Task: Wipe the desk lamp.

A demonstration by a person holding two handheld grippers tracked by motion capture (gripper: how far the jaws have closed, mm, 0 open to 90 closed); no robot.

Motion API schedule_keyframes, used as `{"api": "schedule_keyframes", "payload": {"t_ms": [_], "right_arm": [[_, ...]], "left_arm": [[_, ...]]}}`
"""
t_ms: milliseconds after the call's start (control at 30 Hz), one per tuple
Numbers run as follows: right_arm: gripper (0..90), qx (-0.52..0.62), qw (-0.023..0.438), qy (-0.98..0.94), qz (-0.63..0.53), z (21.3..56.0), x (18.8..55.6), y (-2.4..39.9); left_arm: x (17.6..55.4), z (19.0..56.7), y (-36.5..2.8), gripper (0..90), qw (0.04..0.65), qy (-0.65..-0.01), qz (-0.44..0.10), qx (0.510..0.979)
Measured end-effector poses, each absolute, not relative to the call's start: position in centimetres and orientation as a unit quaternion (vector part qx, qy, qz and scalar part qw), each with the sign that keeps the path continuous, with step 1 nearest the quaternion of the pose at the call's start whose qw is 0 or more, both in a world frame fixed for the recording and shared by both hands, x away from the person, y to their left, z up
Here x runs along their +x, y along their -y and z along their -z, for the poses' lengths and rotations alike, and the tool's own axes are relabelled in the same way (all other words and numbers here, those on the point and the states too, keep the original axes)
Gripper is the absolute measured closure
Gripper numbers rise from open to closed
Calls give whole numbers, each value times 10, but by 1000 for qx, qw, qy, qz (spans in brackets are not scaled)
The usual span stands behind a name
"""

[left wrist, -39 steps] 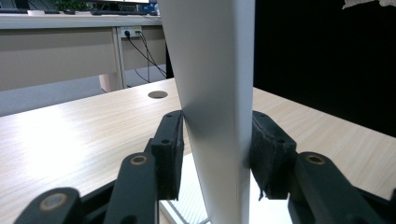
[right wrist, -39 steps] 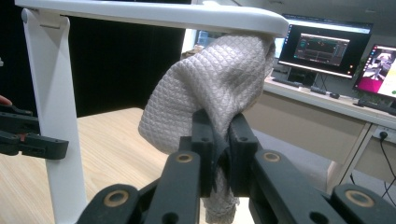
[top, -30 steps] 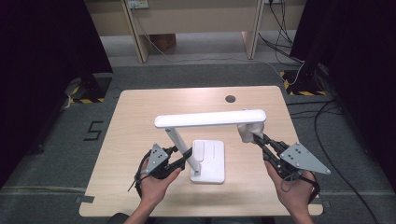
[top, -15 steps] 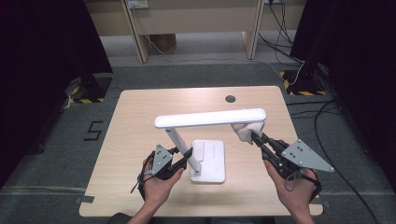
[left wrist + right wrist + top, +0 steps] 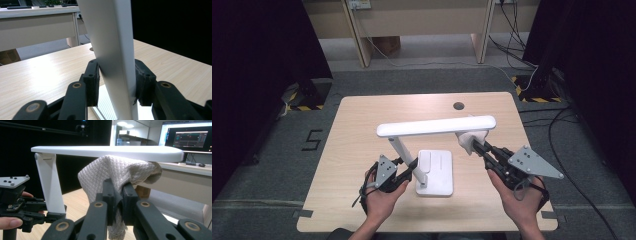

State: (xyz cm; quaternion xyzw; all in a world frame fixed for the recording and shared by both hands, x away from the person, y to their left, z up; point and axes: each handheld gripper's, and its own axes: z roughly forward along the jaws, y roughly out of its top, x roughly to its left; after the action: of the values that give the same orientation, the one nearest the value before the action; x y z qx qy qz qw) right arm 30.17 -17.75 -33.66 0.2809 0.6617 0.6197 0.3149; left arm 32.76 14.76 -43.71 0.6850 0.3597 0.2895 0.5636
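Observation:
A white desk lamp stands on the wooden table (image 5: 362, 125), with its flat base (image 5: 437, 172) near the front and its long head (image 5: 437, 126) level above it. My left gripper (image 5: 414, 166) is shut on the lamp's slanted post (image 5: 115, 50). Its jaws have just been closing, and both pads press the post's sides in the left gripper view (image 5: 116, 80). My right gripper (image 5: 477, 145) is shut on a beige textured cloth (image 5: 120, 172). The cloth bulges up against the underside of the lamp head (image 5: 105, 151) near its right end. The right gripper view also shows the left gripper (image 5: 37, 212) at the post (image 5: 51, 187).
A dark round cable hole (image 5: 458, 106) lies in the table's far side. Cables (image 5: 562, 125) trail on the floor at the right. Desk legs stand behind the table, and a lit monitor (image 5: 187, 137) sits on a desk farther off.
The right gripper and its cloth have crept slightly left under the lamp head. The left hand has stayed at the post.

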Motion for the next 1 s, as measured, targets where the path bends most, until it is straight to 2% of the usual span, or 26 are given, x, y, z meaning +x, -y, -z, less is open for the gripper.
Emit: {"api": "schedule_keyframes", "payload": {"t_ms": [1000], "right_arm": [[845,247,326,-686,-602,335,302,144]], "left_arm": [[327,438,-146,615,559,-360,-296,685]]}}
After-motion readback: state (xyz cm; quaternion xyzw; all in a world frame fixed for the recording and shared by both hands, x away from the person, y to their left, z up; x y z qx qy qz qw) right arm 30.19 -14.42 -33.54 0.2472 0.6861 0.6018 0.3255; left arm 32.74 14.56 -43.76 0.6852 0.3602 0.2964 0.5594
